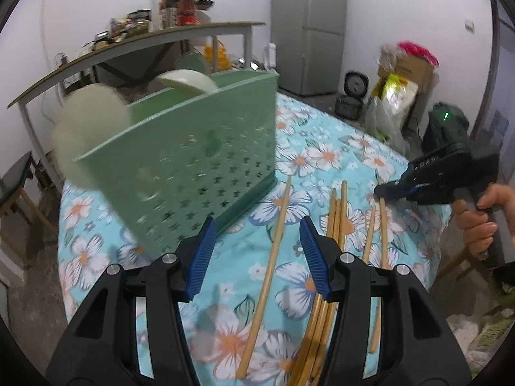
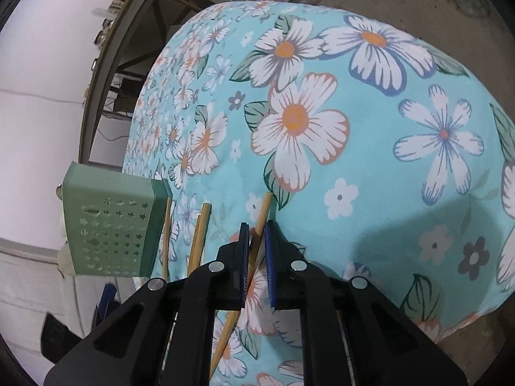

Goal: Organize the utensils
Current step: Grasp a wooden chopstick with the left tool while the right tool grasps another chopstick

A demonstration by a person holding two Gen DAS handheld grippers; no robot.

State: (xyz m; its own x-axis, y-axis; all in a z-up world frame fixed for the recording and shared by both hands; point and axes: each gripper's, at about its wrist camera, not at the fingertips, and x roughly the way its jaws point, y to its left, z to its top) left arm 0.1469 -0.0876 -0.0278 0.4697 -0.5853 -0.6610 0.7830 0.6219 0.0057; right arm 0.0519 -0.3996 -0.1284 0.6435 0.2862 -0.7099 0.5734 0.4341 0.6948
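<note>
The right gripper (image 2: 256, 230) has its blue ribbed jaws pinching one slender light-wood chopstick (image 2: 262, 212) near its far end. That chopstick's long axis runs from low in the right wrist view up and slightly rightward, its tip lying on the turquoise floral cloth of the tabletop (image 2: 402, 167). Right of the jaws the cloth is bare out to its rounded edge, where it drops to the grey floor.

The left gripper (image 1: 256, 234) has its jaws spread, nothing between the pads; below them one separate chopstick (image 1: 272, 263) lies on the cloth, pointing away toward the pale green perforated plastic utensil holder (image 1: 193, 160). A bundle of chopsticks (image 1: 334, 225) lies just right of the left jaws, roughly parallel, with two more chopsticks (image 1: 378, 234) further right, under the right gripper. The holder stands beyond the left jaws, with cream-coloured spoon bowls (image 1: 186, 82) above its rim. A hand (image 1: 482, 222) grips the right gripper's handle.
</note>
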